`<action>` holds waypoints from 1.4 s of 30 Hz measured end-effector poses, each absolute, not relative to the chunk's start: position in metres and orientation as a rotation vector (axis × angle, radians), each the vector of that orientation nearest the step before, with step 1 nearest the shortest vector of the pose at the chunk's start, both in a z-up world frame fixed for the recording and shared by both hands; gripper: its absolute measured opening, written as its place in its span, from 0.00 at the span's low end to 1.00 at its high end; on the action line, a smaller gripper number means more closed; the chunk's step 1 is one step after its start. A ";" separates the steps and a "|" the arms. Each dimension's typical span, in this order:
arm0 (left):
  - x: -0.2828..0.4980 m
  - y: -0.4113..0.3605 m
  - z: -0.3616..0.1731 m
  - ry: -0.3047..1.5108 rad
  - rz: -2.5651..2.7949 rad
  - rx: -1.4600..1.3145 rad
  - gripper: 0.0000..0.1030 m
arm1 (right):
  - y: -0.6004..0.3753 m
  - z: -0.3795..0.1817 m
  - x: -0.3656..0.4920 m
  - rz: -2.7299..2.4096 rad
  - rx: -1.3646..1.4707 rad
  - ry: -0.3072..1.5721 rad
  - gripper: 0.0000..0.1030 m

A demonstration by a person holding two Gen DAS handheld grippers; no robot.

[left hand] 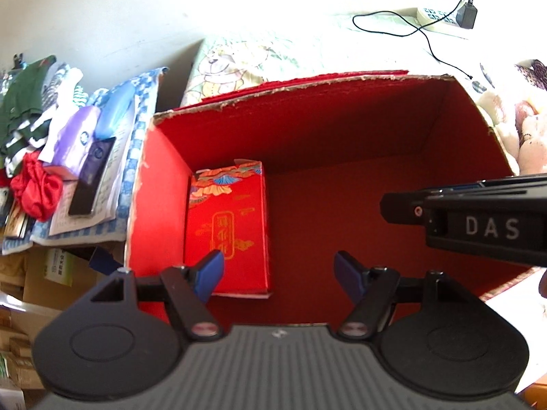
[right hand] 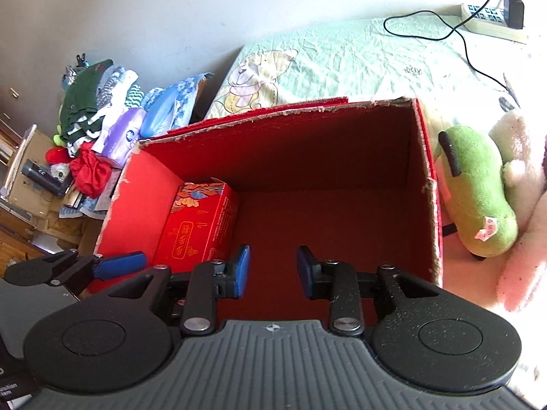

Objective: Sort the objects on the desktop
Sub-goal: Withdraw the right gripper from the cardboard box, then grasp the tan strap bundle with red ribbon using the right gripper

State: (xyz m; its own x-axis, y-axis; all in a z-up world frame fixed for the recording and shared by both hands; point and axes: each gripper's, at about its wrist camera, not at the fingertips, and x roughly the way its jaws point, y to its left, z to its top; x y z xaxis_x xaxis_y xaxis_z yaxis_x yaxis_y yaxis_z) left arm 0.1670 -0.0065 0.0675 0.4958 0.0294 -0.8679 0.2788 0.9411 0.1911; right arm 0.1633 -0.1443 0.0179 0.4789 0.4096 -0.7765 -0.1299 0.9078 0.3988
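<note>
A big open red cardboard box [left hand: 342, 130] [right hand: 427, 177] stands on a bed. Inside it, against the left wall, lies a smaller red packet with gold lettering and flower print [left hand: 227, 225] [right hand: 201, 218]. My left gripper [left hand: 278, 273] hovers over the box's near edge, open, with nothing between its blue pads; the packet lies just beyond its left finger. My right gripper [right hand: 272, 270] is also open and empty above the box floor. The right gripper's body [left hand: 478, 222] shows at the right of the left wrist view, and a left finger [right hand: 118, 264] shows in the right wrist view.
A green plush toy [right hand: 478, 198] and white plush lie right of the box. A power strip [right hand: 492, 20] with a black cable rests on the green sheet [right hand: 342, 61]. Left of the box, a heap of clothes, a purple tissue pack [right hand: 123, 136] and papers sits piled up.
</note>
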 end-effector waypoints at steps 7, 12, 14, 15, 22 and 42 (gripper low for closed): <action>0.147 -0.014 0.074 1.007 -0.129 0.287 0.74 | -0.162 0.035 0.138 0.374 0.323 0.967 0.36; 0.126 -0.017 0.089 0.963 -0.122 0.263 0.77 | -0.177 0.049 0.116 0.407 0.352 0.905 0.36; 0.115 -0.018 0.092 0.953 -0.124 0.255 0.77 | -0.184 0.053 0.107 0.419 0.363 0.884 0.36; 0.111 -0.019 0.093 0.950 -0.126 0.250 0.77 | -0.188 0.053 0.103 0.424 0.369 0.876 0.36; 0.078 -0.026 0.087 0.951 -0.180 0.218 0.77 | -0.214 0.044 0.078 0.448 0.425 0.866 0.36; 0.036 -0.054 -0.003 1.138 -0.416 0.091 0.69 | -0.235 -0.057 0.053 0.506 0.566 1.120 0.37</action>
